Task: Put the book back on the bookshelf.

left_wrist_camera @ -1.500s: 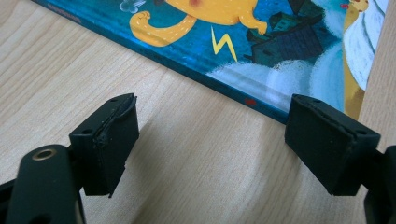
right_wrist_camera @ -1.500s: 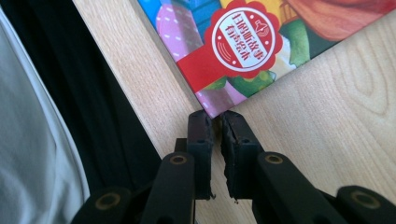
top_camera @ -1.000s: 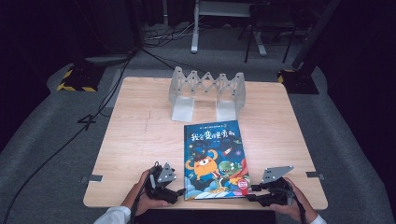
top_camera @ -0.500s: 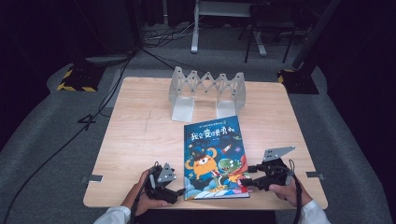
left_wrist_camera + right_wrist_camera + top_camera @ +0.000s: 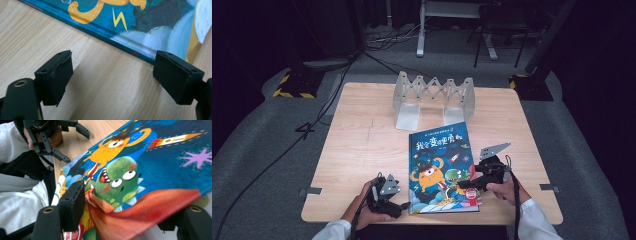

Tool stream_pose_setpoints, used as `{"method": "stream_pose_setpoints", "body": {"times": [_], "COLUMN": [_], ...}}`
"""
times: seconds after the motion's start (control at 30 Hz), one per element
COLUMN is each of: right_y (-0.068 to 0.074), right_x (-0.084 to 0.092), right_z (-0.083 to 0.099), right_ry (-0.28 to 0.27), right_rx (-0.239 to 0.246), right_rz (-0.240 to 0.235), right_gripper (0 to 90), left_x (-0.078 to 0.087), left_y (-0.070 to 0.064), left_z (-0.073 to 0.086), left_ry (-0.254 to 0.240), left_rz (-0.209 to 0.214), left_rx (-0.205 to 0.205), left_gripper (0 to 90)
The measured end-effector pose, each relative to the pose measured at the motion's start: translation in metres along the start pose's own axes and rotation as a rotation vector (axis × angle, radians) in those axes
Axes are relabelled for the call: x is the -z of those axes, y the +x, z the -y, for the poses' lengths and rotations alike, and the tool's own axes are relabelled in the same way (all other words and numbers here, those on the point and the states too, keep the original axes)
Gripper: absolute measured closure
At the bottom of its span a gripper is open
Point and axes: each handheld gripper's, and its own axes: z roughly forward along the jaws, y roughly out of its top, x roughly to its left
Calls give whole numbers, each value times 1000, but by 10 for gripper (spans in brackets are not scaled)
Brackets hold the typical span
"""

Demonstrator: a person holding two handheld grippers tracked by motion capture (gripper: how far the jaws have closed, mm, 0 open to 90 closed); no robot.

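A children's picture book [image 5: 439,165] with a blue cover, an orange monster and a green dinosaur lies flat on the wooden table [image 5: 362,140], right of centre near the front. My right gripper [image 5: 464,184] reaches over the book's right edge. Seen from the right gripper view, its jaws stand wide apart, one above the cover [image 5: 155,165] and one below it. My left gripper [image 5: 401,205] rests on the table just left of the book's lower left corner. It is open, and the book's spine edge [image 5: 140,22] lies just beyond its jaws.
A pale zigzag folding rack [image 5: 434,97] stands at the back centre of the table, just behind the book. The table's front edge is close under both hands. Cables and stand feet lie on the dark floor beyond.
My right gripper has moved forward and left from the table's front right, and its jaws are now around the book's right edge. The left gripper has stayed put.
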Motion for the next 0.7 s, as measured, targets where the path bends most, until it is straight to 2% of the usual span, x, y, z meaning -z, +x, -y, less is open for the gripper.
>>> {"method": "stream_pose_setpoints", "body": {"times": [0.07, 0.13, 0.23, 0.27, 0.47, 0.7], "right_y": [-3, -6, -5, 0, 12, 31], "right_x": [-4, -7, -5, -4, -1, 6], "right_z": [-2, -3, -4, -5, -2, 5], "right_ry": [11, -7, -67, -69, -116, -156], "right_rx": [-12, -18, 3, 22, 80, 160], "right_rz": [-14, -39, -76, -54, -39, 23], "right_gripper": [366, 386, 488, 489, 494, 494], "left_x": [0, 0, 0, 0, 0, 2], "left_y": [0, 1, 1, 1, 0, 3], "left_z": [0, 0, 0, 0, 0, 0], "left_ry": [0, 1, 2, 2, -1, 12], "left_rz": [2, 3, 3, 4, 0, 9], "left_rx": [-1, -4, -5, -6, 0, -2], "left_gripper": [168, 168, 167, 166, 166, 167]}}
